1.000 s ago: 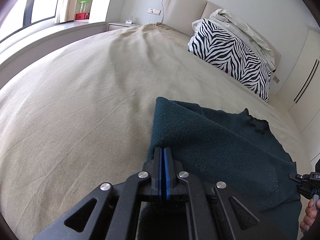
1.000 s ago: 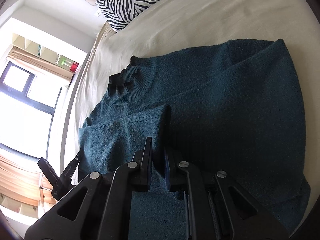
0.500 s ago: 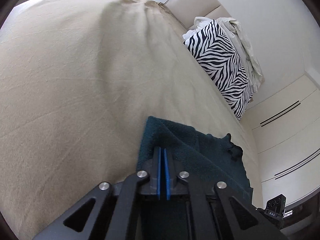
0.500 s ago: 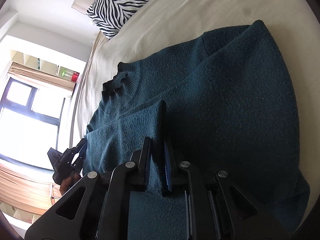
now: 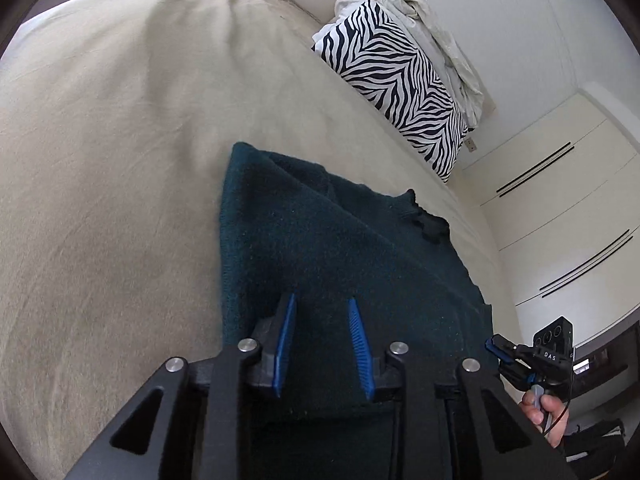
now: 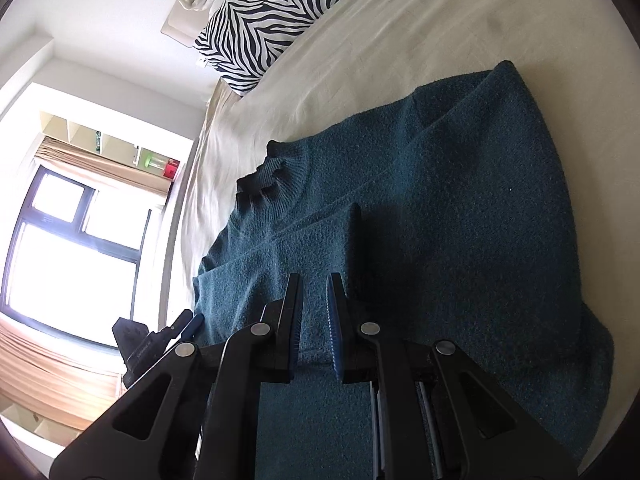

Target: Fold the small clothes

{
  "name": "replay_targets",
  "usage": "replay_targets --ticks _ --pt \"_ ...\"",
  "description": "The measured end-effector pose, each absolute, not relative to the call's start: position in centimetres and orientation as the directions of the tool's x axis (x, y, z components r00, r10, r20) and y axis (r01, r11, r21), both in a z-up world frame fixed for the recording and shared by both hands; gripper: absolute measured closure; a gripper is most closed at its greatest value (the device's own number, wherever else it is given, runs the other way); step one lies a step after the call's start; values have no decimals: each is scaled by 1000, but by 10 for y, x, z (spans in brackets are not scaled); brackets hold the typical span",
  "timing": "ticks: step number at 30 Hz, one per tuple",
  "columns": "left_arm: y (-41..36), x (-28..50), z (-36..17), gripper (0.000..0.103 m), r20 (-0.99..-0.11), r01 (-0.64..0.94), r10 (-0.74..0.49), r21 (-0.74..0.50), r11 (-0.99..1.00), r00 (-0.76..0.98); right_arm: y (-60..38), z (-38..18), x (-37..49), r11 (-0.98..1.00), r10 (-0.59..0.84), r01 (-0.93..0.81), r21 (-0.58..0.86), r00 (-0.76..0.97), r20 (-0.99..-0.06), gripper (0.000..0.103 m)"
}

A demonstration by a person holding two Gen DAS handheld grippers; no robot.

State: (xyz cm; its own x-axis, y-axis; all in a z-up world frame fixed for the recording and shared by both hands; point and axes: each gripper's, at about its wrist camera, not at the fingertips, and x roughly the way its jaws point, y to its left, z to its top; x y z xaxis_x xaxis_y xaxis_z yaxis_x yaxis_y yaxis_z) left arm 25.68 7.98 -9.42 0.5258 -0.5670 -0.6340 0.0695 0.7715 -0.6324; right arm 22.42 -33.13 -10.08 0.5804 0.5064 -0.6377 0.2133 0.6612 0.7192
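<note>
A dark teal knit sweater [image 5: 320,248] lies flat on the beige bed, collar [image 5: 430,226] toward the pillows. My left gripper [image 5: 321,300] is open just above its lower part, holding nothing. In the right wrist view the sweater [image 6: 460,216] has a sleeve folded across its body, with the cuff edge [image 6: 354,216] ahead of my fingers. My right gripper [image 6: 314,280] is open over that sleeve, with no cloth pinched between its pads. Each gripper shows in the other's view: the right one [image 5: 504,354], the left one [image 6: 188,322].
The beige bedsheet [image 5: 120,140] spreads wide to the left. A zebra-print pillow [image 5: 400,80] and crumpled white bedding [image 5: 440,40] lie at the headboard. White wardrobe doors [image 5: 560,200] stand at the right. A window [image 6: 60,248] and shelves [image 6: 120,148] lie beyond the bed.
My left gripper was shut on the sweater's edge and has opened, letting the cloth go. My right gripper's jaws have spread wider and the sleeve now lies free of them.
</note>
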Motion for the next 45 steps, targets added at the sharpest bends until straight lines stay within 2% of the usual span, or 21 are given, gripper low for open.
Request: replay_targets --ticks 2,7,9,10,11,13,14,16,18,20,21,28,34,40,42,45 --pt "84 252 -96 89 -643 70 -559 -622 780 523 -328 -113 225 691 494 244 680 528 -691 91" --pt "89 234 -85 89 -686 94 -510 -547 831 519 -346 -122 206 661 451 313 682 560 -695 91" --pt "91 215 -78 82 -695 106 -492 -520 848 525 -353 -114 193 682 385 349 642 575 -722 91" --pt "93 202 -73 74 -693 113 -485 -510 853 534 -356 -108 185 689 362 358 630 584 -727 91" --pt "95 189 -68 57 -695 115 -474 -497 860 541 -359 -102 175 688 355 353 633 597 -719 91" --pt "99 159 -60 40 -694 113 -452 -477 872 561 -363 -89 151 683 355 336 649 624 -696 91" --pt "102 143 -58 36 -695 111 -451 -476 872 560 -364 -83 138 686 347 331 648 634 -691 91" --pt "106 112 -59 36 -702 115 -469 -490 864 536 -364 -71 109 695 330 317 646 658 -677 90" --pt "113 80 -63 35 -718 84 -463 -496 864 520 -363 -64 77 694 327 300 655 679 -657 77" --pt "117 52 -70 35 -731 72 -478 -512 856 487 -361 -62 43 689 322 292 664 698 -640 38" --pt "119 38 -73 35 -735 63 -479 -516 854 480 -359 -61 26 689 312 286 666 712 -629 35" --pt "122 -28 -80 35 -759 42 -492 -527 849 427 -350 -74 -69 702 311 303 645 683 -660 34" --pt "116 -52 -84 37 -773 55 -528 -546 836 352 -350 -84 -128 701 306 324 636 668 -678 34" --pt "117 -59 -91 43 -764 20 -558 -584 812 326 -355 -90 -161 693 323 338 637 644 -694 35" --pt "120 -61 -92 49 -766 10 -557 -585 811 320 -356 -89 -166 699 318 341 629 639 -700 35" --pt "122 -60 -93 68 -777 3 -548 -575 818 310 -361 -86 -175 697 306 357 622 637 -708 36"
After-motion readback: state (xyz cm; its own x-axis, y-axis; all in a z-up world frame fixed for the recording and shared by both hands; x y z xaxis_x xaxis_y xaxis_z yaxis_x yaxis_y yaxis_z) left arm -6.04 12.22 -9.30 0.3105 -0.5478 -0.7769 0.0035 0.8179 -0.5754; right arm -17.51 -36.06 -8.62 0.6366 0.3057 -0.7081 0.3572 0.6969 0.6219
